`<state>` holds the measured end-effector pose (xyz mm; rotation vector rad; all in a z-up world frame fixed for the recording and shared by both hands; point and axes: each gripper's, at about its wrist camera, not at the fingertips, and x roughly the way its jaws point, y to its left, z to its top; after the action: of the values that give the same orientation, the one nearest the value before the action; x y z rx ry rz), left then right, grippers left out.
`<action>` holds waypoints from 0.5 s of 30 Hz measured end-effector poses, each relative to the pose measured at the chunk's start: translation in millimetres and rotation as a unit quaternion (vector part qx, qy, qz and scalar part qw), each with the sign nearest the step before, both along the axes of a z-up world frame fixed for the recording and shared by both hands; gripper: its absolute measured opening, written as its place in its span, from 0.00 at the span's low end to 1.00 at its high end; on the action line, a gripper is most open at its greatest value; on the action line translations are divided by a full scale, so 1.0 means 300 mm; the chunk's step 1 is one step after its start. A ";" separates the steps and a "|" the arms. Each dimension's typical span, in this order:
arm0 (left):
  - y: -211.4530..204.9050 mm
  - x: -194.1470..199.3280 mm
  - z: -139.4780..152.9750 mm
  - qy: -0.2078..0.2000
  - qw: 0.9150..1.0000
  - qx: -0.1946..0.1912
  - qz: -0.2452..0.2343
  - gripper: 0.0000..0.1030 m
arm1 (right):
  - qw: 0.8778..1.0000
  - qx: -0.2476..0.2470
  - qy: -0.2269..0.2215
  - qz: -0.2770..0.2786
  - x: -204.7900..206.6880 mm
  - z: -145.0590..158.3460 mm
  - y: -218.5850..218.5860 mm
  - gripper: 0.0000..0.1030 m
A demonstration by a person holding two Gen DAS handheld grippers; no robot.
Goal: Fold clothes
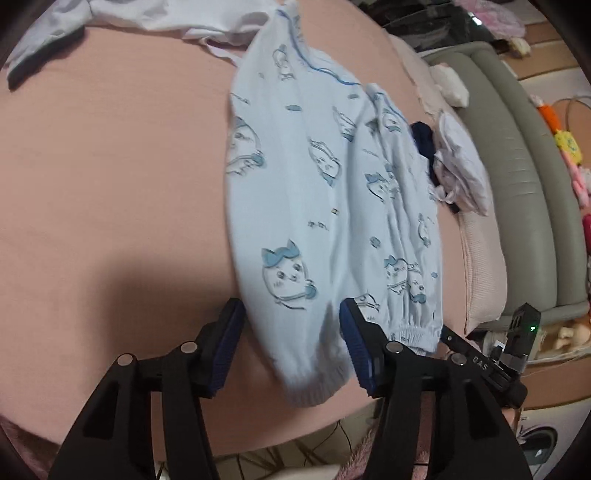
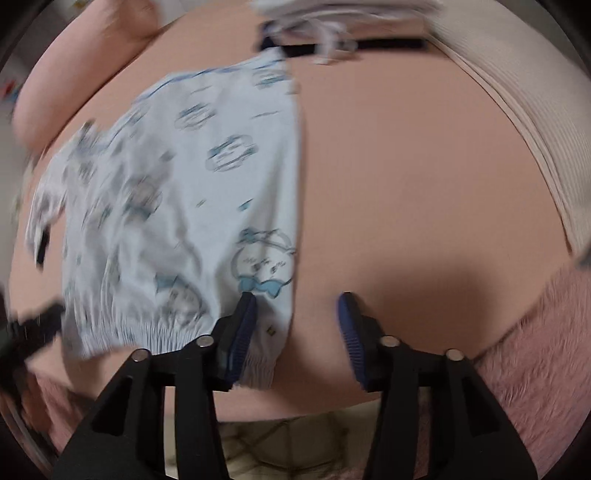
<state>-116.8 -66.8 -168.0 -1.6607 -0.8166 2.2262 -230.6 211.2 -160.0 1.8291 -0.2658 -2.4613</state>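
Pale blue cotton, printed with little cartoon faces wearing blue bows, lies stretched on the pink bed sheet [image 1: 110,166]: these are the pyjama trousers [image 1: 314,192], laid lengthwise away from me with one leg folded over the other. The ribbed cuffs [image 1: 317,384] sit nearest me, at the bed's edge, and the waist runs off toward the far side.

My left tongs [image 1: 290,347] are spread wide, one blue pad on either side of the near cuff end. The cloth lies between them but I have no hold of it. My right tongs [image 2: 297,336] are also wide apart. The left pad [image 2: 240,332] rests over the gathered cuff hem of the trousers [image 2: 177,192], while the right pad is above bare sheet; nothing is gripped. That view is blurred.

Further on, beside the trousers, lie a dark navy item [image 1: 424,144] and a small white bundle [image 1: 461,173]. A white garment [image 1: 147,18] sprawls at the far edge of the bed.
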 end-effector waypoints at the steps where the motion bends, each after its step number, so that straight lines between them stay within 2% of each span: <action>1: 0.009 0.009 -0.001 0.006 1.000 -0.010 0.006 0.03 | 1.000 -0.015 0.005 0.014 0.007 0.002 -0.005 0.17; 2: 0.010 0.015 -0.004 0.005 1.000 -0.017 0.017 0.03 | 0.999 -0.030 0.005 0.015 0.013 0.001 -0.003 0.05; 4: 0.006 0.028 -0.003 0.005 0.999 -0.035 0.036 0.03 | 1.000 -0.018 0.015 0.015 0.036 0.013 -0.007 0.04; 7: -0.012 0.039 0.057 0.002 0.991 -0.126 0.048 0.06 | 0.999 0.009 0.033 0.018 0.073 0.036 -0.017 0.04; 8: -0.017 0.040 0.071 -0.006 0.990 -0.137 0.047 0.08 | 0.999 0.018 0.039 0.019 0.085 0.044 -0.020 0.04; 10: -0.024 0.043 0.088 -0.016 0.993 -0.112 0.044 0.11 | 0.999 -0.004 0.037 0.020 0.107 0.064 -0.004 0.05; 12: -0.014 0.055 0.113 -0.005 0.993 -0.116 0.036 0.23 | 0.999 -0.029 0.034 0.012 0.124 0.082 0.016 0.12; 13: -0.010 0.068 0.121 0.001 0.992 -0.123 0.031 0.36 | 0.998 -0.046 0.025 0.020 0.129 0.075 0.007 0.18; 14: -0.001 0.084 0.127 0.008 0.991 -0.128 0.026 0.40 | 0.998 -0.051 0.017 0.029 0.133 0.070 -0.006 0.20; 15: 0.015 0.100 0.131 0.015 0.991 -0.132 0.020 0.40 | 0.998 -0.050 0.012 0.037 0.137 0.066 -0.018 0.22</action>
<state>-86.8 -62.4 -128.8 -1.7318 -0.5720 2.4709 -189.4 205.7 -140.2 1.7375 -0.3076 -2.3733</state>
